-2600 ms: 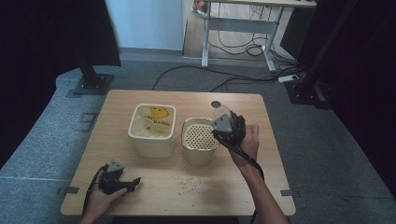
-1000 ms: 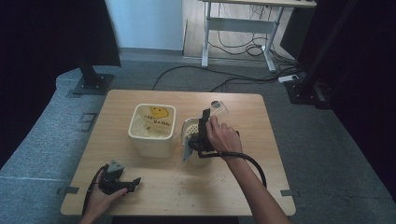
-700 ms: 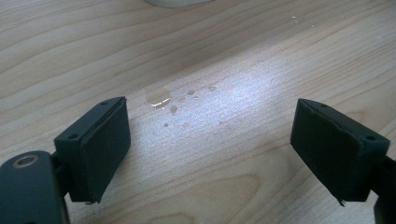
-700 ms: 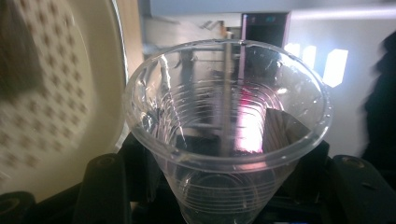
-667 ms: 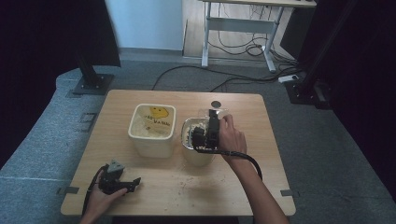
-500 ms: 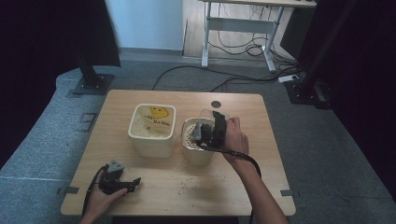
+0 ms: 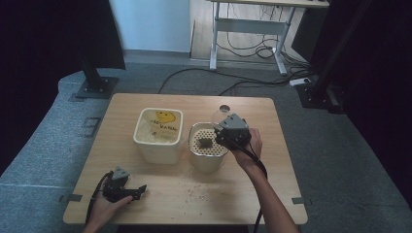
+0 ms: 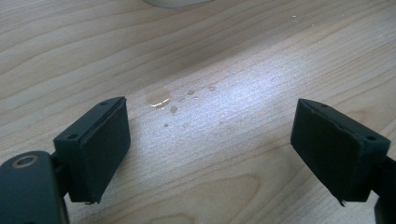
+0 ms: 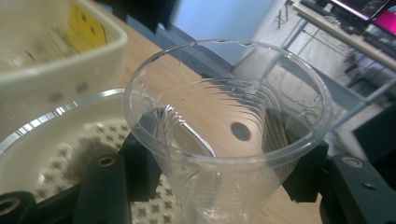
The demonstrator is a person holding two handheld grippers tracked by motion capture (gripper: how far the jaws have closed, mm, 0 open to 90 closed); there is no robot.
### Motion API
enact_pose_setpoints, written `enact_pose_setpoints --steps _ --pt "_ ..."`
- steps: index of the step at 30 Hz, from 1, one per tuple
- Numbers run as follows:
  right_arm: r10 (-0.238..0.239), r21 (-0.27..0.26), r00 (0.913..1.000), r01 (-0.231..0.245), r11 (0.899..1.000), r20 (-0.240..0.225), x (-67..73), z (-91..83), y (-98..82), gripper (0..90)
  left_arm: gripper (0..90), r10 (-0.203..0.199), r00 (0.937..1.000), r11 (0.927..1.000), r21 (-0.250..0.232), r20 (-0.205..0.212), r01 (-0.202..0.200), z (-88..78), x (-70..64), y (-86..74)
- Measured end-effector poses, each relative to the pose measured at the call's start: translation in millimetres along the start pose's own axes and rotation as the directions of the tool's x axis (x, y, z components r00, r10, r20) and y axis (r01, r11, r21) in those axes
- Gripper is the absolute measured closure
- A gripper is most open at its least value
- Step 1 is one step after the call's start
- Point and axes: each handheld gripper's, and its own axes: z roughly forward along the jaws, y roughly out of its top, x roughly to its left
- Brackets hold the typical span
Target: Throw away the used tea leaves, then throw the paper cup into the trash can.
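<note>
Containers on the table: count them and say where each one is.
3: a square tub at centre left, a round strainer pot to its right, and a clear cup held in the right tongs.

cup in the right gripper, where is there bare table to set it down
The clear cup sits clamped in the right gripper. Bare wood lies right of the round strainer pot, out to the table's right edge, and along the far edge behind both tubs. The middle is crowded: the square tub and the pot stand close together. Water drops wet the front by the left gripper.
</note>
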Motion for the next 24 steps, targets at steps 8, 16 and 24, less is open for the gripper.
enact_pose_setpoints --steps 8,16,24 --pt "0.094 -0.060 0.9935 -0.098 0.993 -0.065 -0.5 -0.8 3.4 40.2 11.9 0.000 1.0000 1.0000 0.003 0.003 0.000 0.0 0.4 0.5" --pt "0.149 -0.089 0.9847 -0.157 0.984 -0.091 -1.6 -0.4 7.0 40.0 11.7 0.002 1.0000 1.0000 0.004 0.001 -0.002 0.8 0.6 1.5" --pt "0.157 -0.104 0.9791 -0.171 0.980 -0.129 9.4 7.1 20.0 40.0 11.7 0.011 0.9999 0.9999 0.005 -0.002 -0.011 1.1 -0.2 1.4"
